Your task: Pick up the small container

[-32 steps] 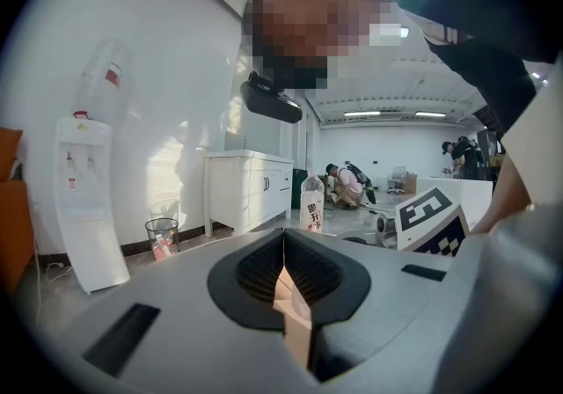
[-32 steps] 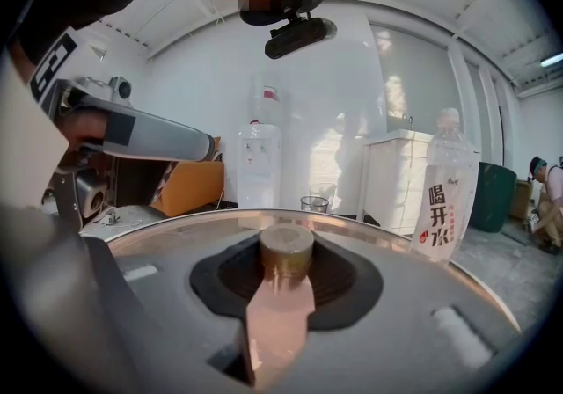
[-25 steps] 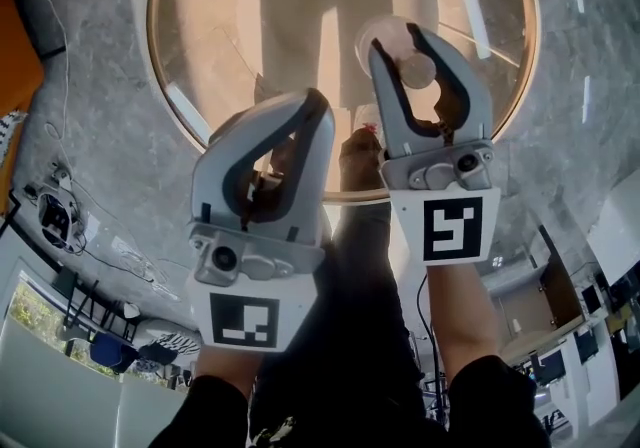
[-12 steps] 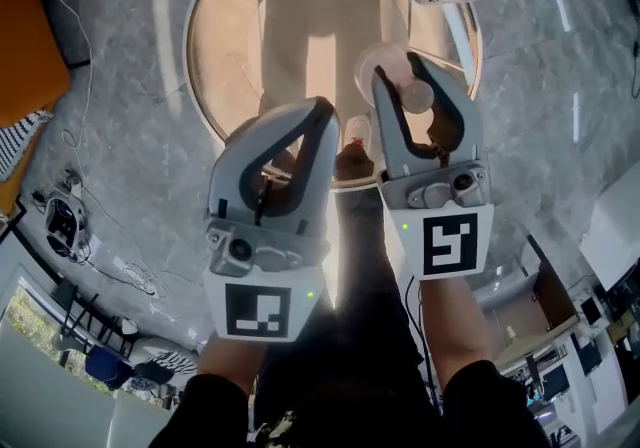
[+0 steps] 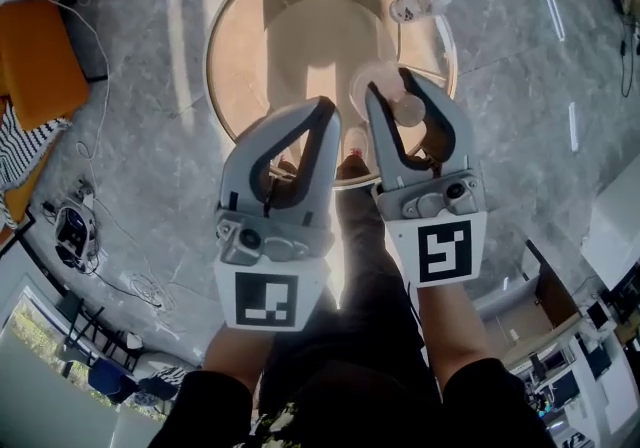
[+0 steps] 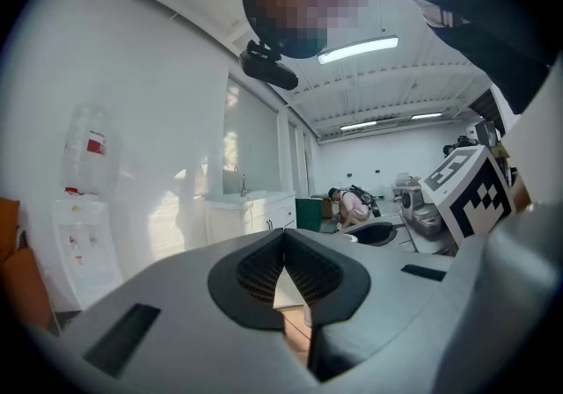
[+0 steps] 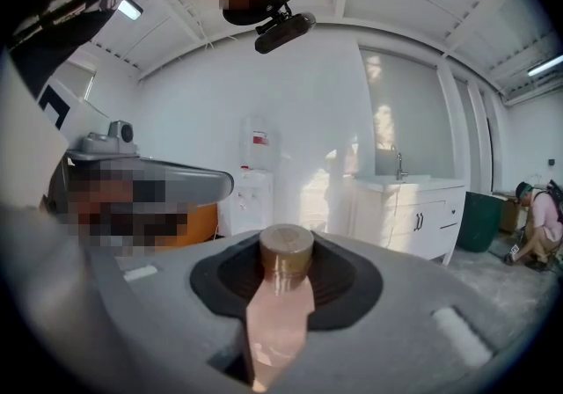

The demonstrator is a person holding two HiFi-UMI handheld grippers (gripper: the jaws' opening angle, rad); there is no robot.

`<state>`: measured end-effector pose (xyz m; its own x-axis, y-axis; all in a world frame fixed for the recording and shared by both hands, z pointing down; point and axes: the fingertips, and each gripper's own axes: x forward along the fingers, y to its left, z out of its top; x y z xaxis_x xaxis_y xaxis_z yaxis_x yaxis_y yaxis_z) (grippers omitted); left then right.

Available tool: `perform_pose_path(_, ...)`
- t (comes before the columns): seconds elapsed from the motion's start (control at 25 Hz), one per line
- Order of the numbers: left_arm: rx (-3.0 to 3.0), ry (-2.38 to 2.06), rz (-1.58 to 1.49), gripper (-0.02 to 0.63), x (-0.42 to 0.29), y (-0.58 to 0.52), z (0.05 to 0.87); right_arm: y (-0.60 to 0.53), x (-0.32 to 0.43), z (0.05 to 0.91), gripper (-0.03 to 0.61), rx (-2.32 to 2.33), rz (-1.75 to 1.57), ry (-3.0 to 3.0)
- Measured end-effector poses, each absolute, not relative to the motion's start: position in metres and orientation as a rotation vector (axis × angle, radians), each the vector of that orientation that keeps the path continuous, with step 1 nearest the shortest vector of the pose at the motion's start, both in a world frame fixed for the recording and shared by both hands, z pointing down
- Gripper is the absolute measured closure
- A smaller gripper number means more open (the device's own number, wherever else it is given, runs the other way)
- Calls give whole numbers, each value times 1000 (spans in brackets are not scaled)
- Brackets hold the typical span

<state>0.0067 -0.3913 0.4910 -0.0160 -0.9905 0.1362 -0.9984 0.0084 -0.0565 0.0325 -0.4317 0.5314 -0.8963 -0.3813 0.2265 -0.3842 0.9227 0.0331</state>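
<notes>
The right gripper (image 5: 405, 88) grips the small container (image 7: 280, 300). Its jaws stand partly apart, with the pads pressed on the pale pink body. The brown cap (image 7: 286, 251) sits at the jaw tips. The container is off the table, held in the air.

The left gripper (image 5: 324, 112) is just left of the right one. Its jaws are together with nothing between them.

In the head view both grippers hang over the near rim of a round glass table (image 5: 214, 56). A clear bottle (image 5: 418, 4) lies on its side at the table's far right edge, well apart from the grippers.
</notes>
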Motion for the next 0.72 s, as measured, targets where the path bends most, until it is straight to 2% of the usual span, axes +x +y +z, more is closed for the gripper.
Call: perform_pose_path(0.72,2219,-2234,226,601,15,-351,335,-383,37,376,465,509,90,-2915)
